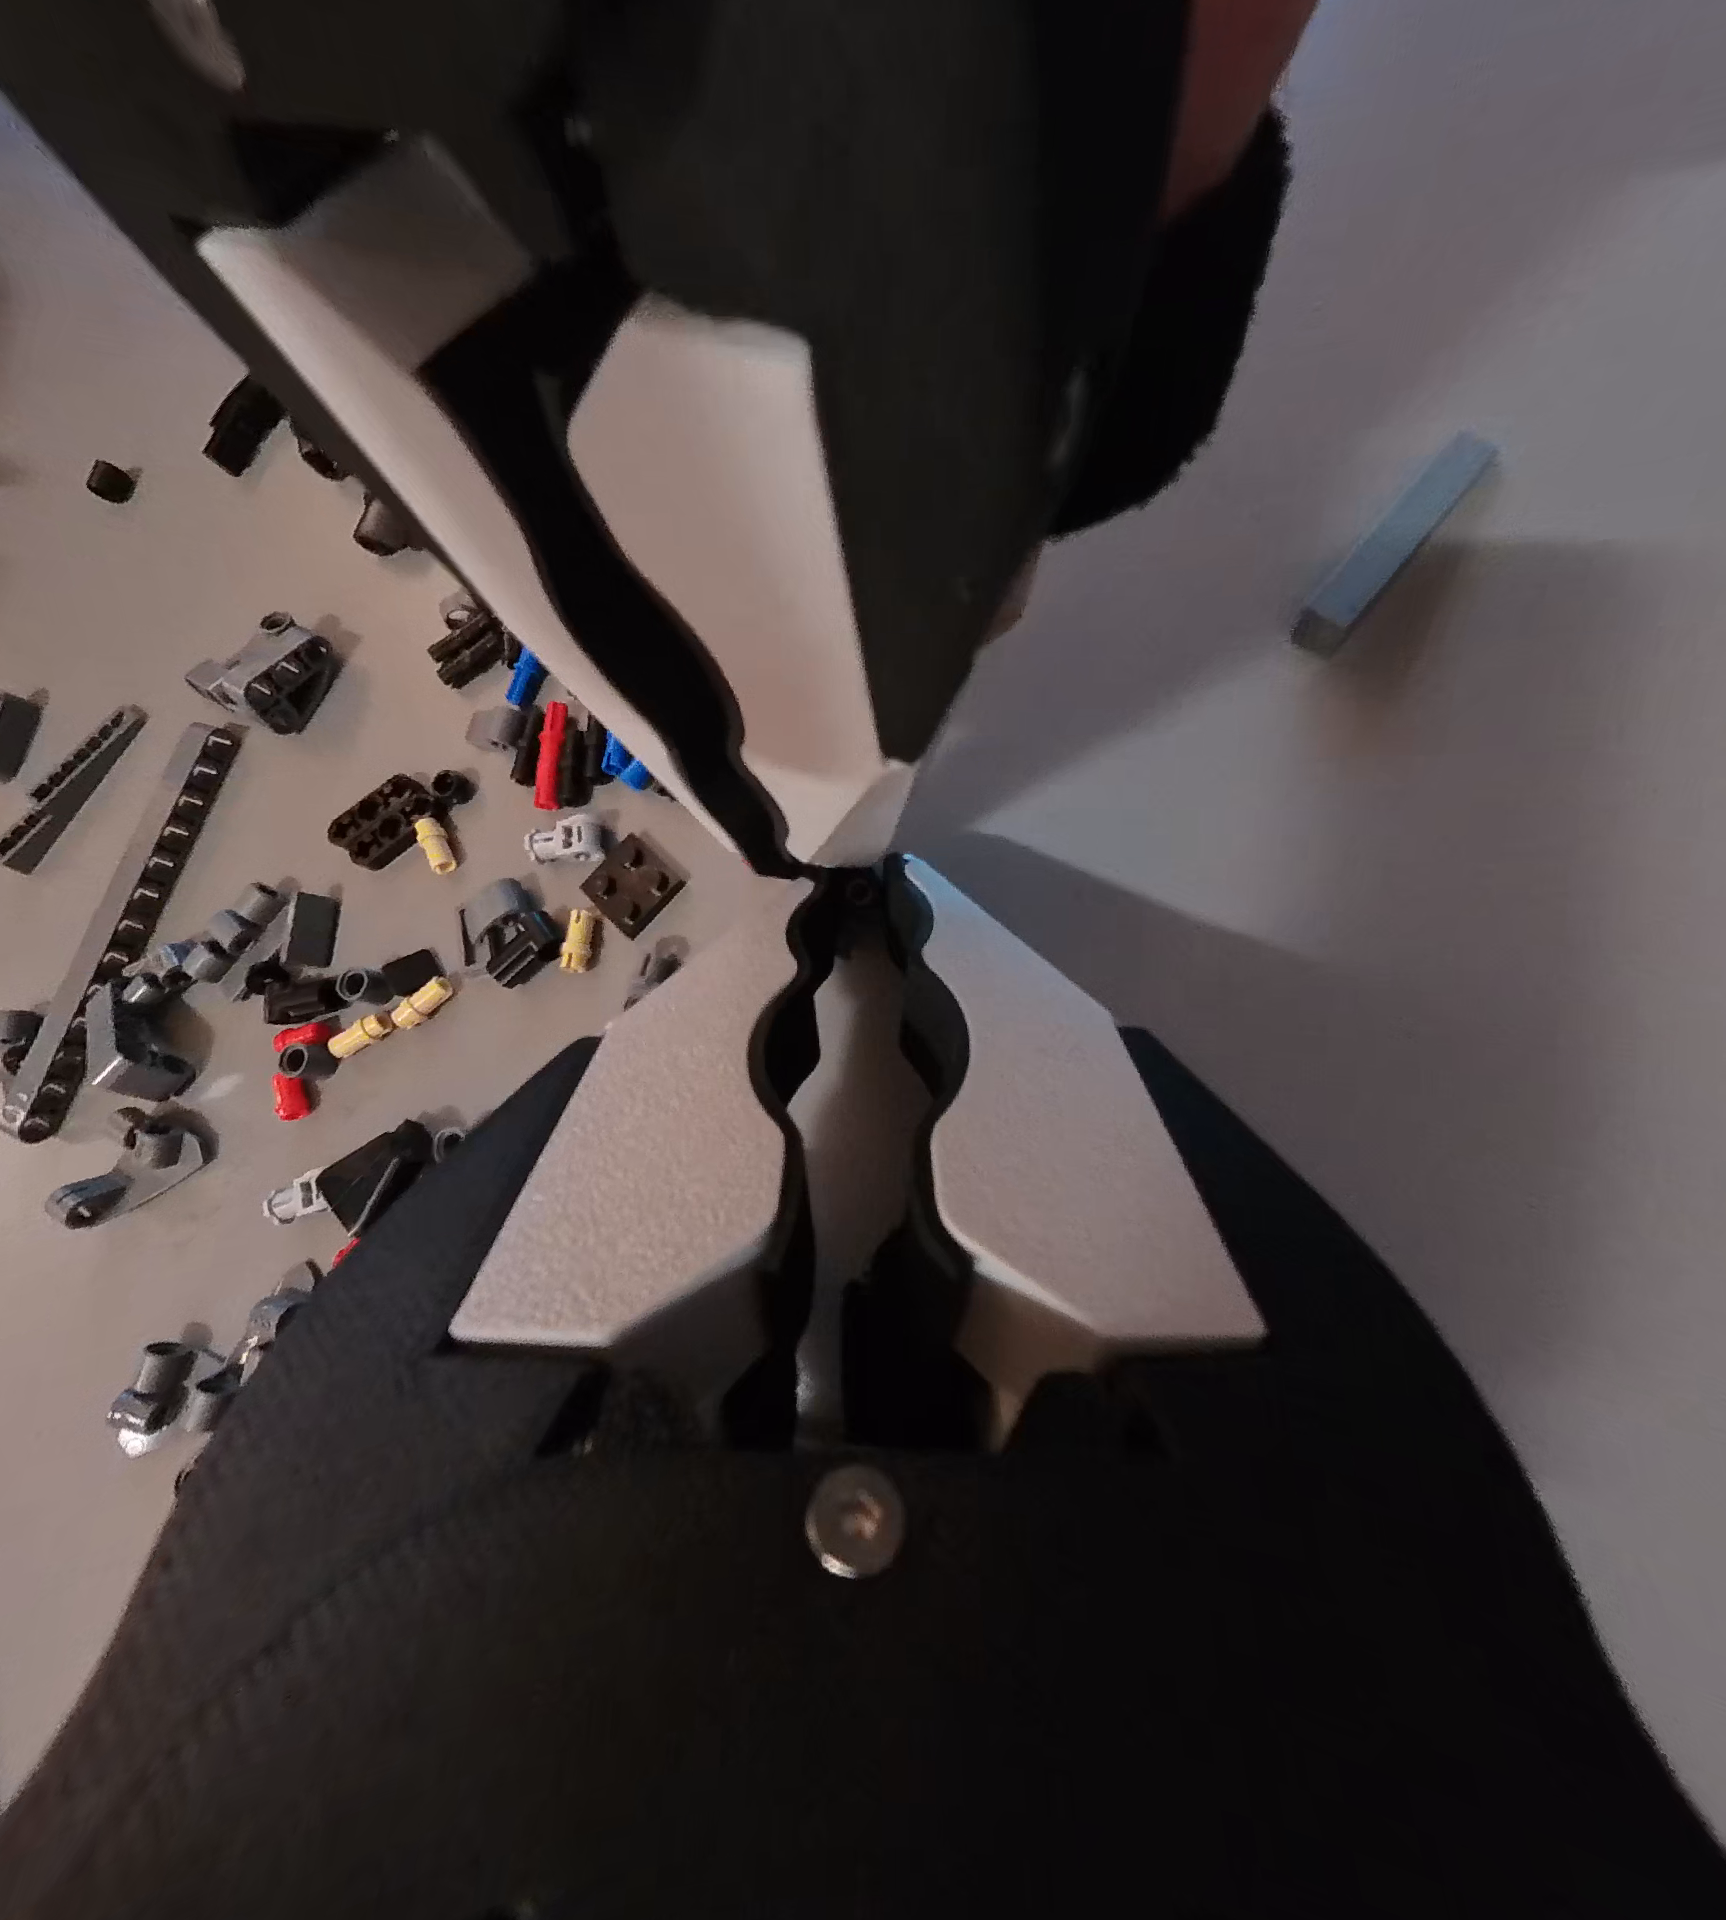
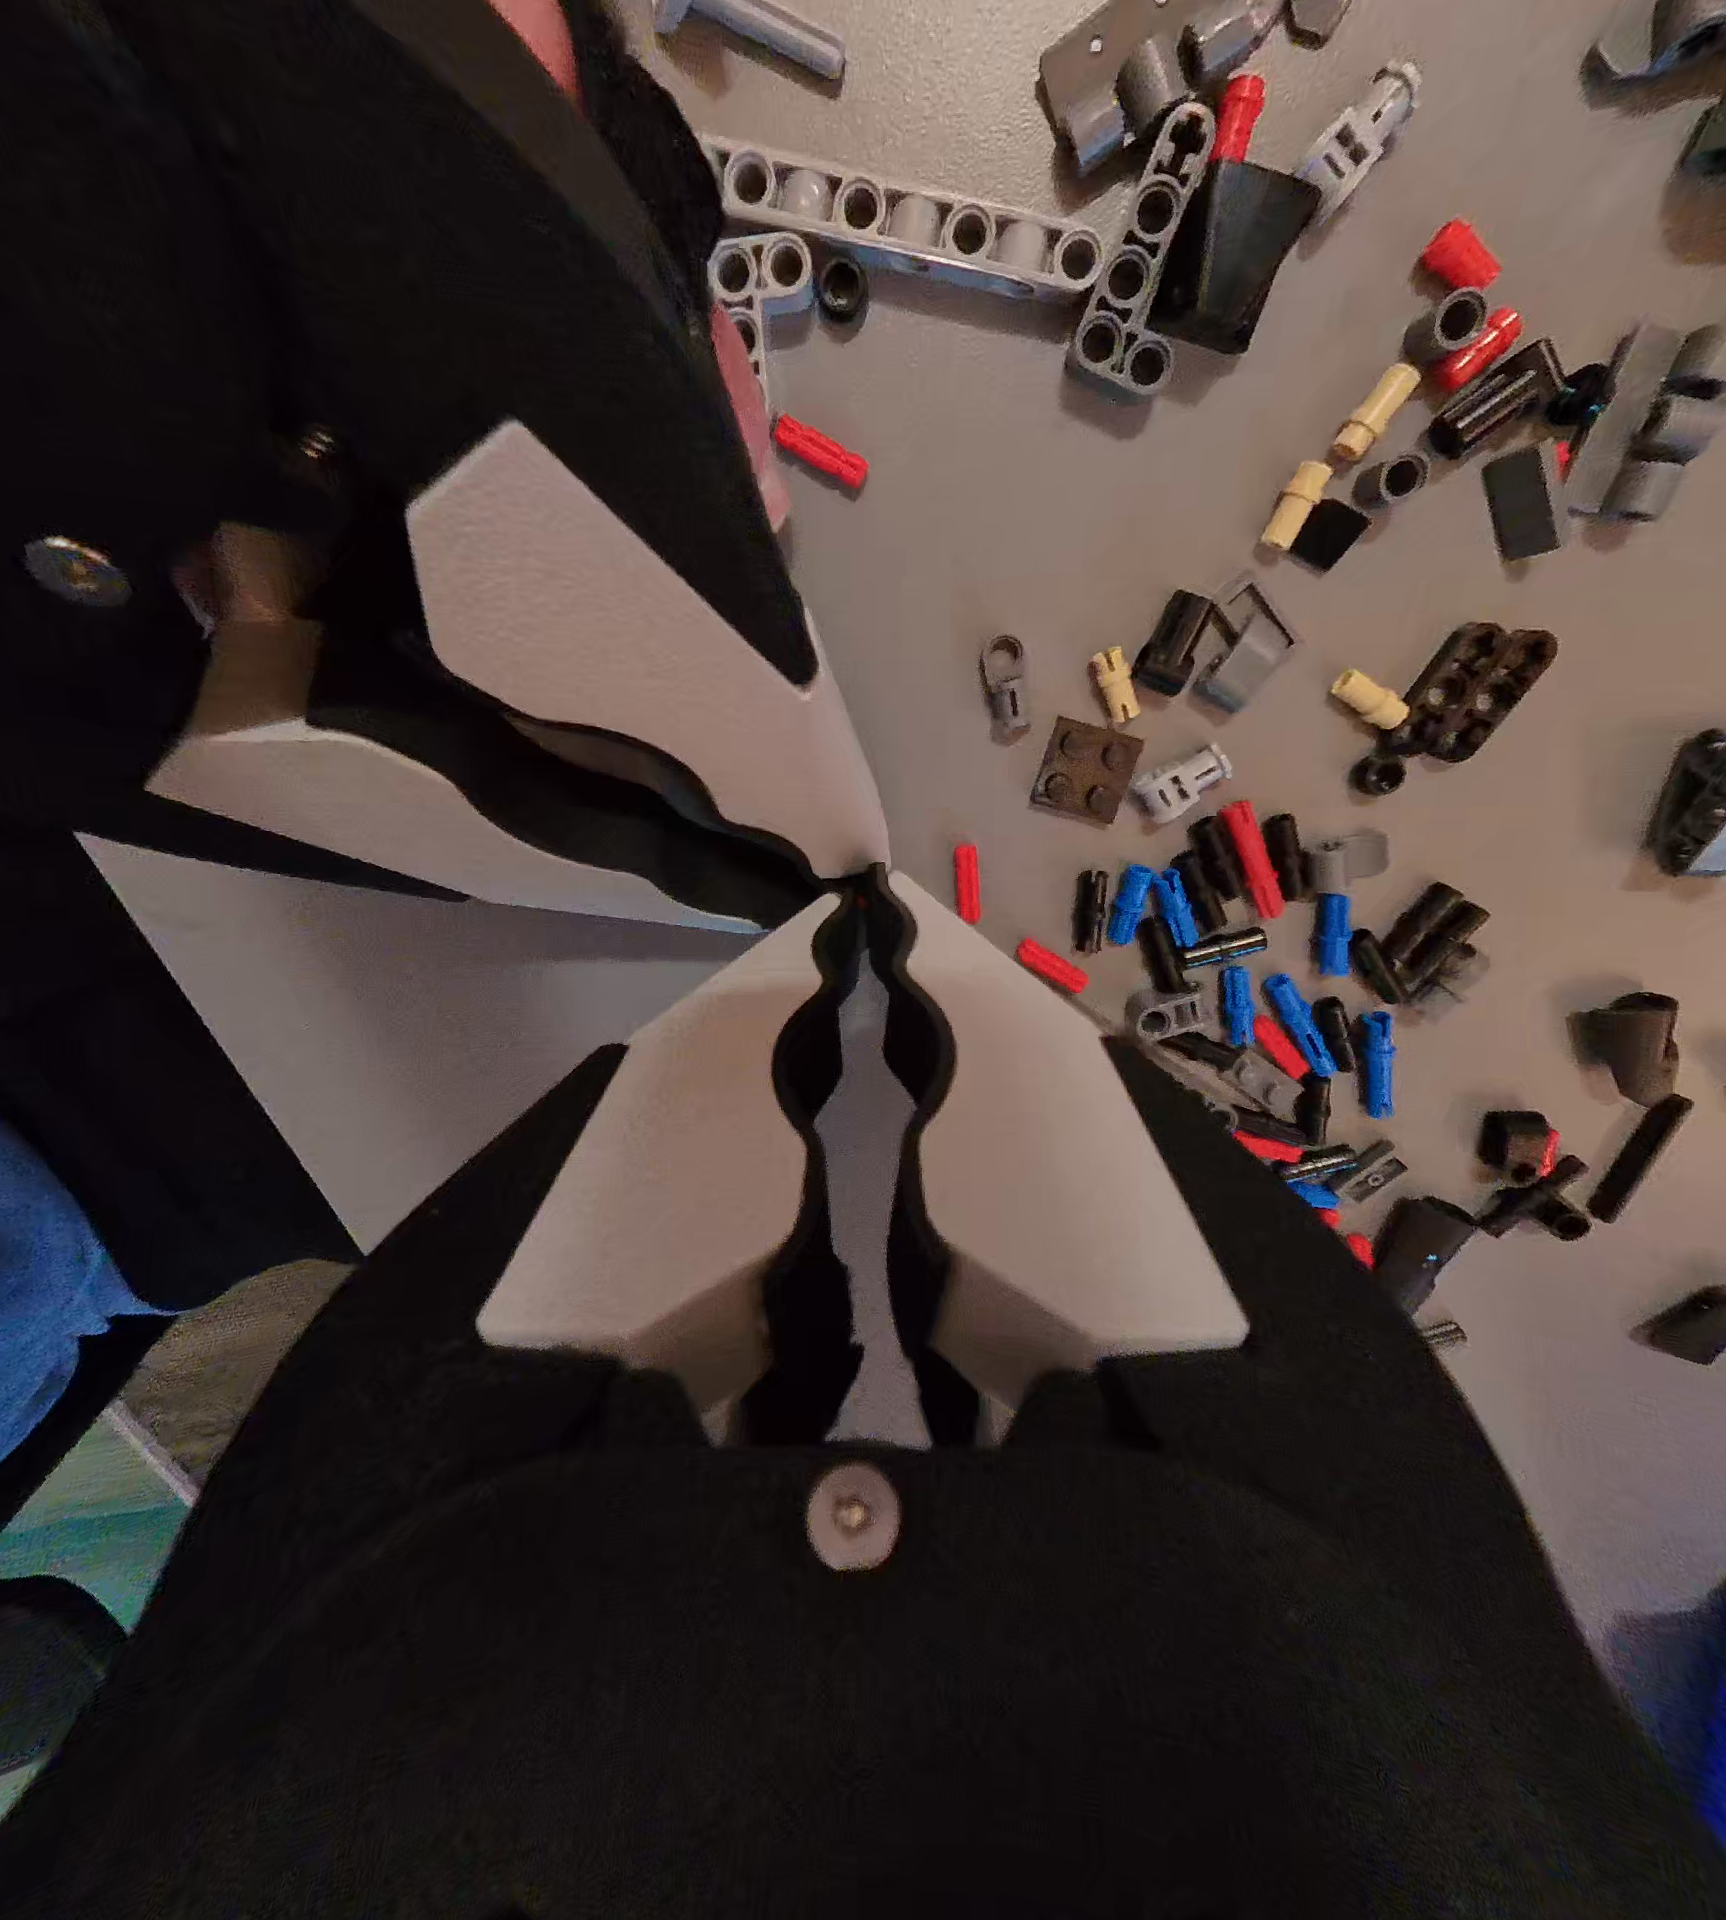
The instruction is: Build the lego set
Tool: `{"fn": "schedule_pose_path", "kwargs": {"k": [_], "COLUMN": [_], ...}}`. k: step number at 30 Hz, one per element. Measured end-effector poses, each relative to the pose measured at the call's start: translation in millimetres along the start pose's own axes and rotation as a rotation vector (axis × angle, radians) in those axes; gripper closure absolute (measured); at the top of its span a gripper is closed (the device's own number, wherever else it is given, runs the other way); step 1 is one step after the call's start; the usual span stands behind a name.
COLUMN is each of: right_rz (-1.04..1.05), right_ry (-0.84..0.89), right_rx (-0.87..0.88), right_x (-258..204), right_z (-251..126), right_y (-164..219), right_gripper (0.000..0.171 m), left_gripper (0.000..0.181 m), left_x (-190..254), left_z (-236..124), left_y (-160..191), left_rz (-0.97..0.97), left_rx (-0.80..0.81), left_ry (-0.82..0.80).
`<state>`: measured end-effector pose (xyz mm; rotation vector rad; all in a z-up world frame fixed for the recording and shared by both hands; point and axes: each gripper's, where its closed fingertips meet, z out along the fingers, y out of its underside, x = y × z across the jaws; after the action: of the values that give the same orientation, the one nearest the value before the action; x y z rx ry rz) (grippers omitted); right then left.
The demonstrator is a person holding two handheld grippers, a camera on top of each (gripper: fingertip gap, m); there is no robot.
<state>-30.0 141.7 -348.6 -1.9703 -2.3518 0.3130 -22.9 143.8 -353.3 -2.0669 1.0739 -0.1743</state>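
A small black piece is pinched at the tips of the left gripper, whose jaws are pressed nearly together on it. The tips of the right gripper are met at the same spot, its jaws closed down to a narrow slit; a trace of red shows between them, but what is held there cannot be told. The two grippers are joined tip to tip above the grey table.

Loose pieces, placed relative to the brown two-by-two plate, which lies just right of the joined tips in the right wrist view:

- Tan pins: four are counted, one just above the plate, one to its right against a black holed block, two farther up.
- Blue pins: about seven are counted in a cluster below the plate, mixed with black pins.
- Red pins: two lie single below left of the plate, one well above left; others are mixed into the cluster.
- Light grey connector: one, just right of the plate.
- Long grey holed beam: one, far above.
- Short grey beam: one, crossing the long beam's right end.

In the left wrist view one pale blue bar is seen alone, well apart from the rest.
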Motion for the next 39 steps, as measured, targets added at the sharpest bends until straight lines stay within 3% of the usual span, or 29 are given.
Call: {"fn": "schedule_pose_path", "kwargs": {"k": [4,18,31,39], "right_rz": [0.044,0.01,-0.055,-0.117], "right_ry": [-0.081,-0.096,-0.073,0.018], "right_rx": [0.103,0.301,0.404,0.495], "right_x": [0.2,6.5,7.0,11.4], "right_z": [-4.6,-28.6,-16.7,-9.5], "right_y": [-0.9,5.7,7.0,8.6], "right_gripper": [0.171,0.171,0.171,0.171], "left_gripper": [0.174,0.173,0.168,0.177], "left_x": [-1.1,2.4,-3.9,-18.9], "left_z": [0.0,-2.7,-23.3,-2.1], "left_y": [-0.1,1.0,-12.5,-2.0], "left_rz": [0.006,0.018,0.002,0.164], "left_rx": [0.004,0.005,0.088,-0.037], "left_ry": [-0.005,0.009,0.096,0.054]}}
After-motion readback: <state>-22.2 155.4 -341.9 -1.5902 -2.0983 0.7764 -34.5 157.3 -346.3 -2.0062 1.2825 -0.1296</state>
